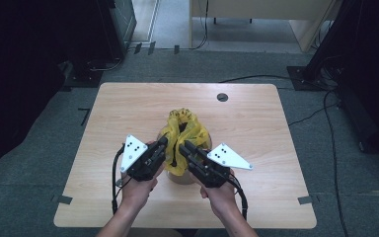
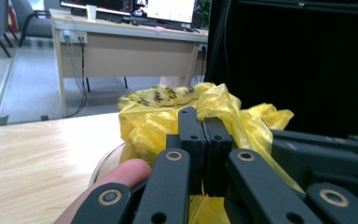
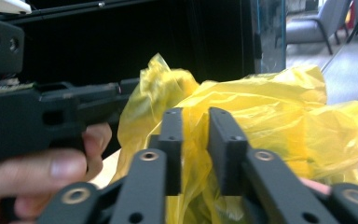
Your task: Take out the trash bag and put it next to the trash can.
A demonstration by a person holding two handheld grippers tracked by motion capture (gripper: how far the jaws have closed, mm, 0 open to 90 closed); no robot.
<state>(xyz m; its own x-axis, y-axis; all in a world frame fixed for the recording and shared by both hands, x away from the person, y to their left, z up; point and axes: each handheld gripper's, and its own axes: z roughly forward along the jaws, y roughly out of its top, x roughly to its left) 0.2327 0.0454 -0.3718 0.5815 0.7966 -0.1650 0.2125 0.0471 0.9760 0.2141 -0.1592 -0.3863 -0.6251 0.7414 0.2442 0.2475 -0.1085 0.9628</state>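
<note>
Grippers (image 1: 165, 141) (image 1: 184, 145) at yellow bag (image 1: 193, 129)

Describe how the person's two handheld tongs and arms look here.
Both the left tongs and the right tongs are black, each topped by a white three-cornered plate with black dots and trailing a black cable. Brass-coloured rivets show on the linkages. Forearms are bare, no sleeves.

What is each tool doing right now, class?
Left tool: shut on the yellow bag.
Right tool: jaws slightly apart, bag plastic between them, not pressed.
</note>
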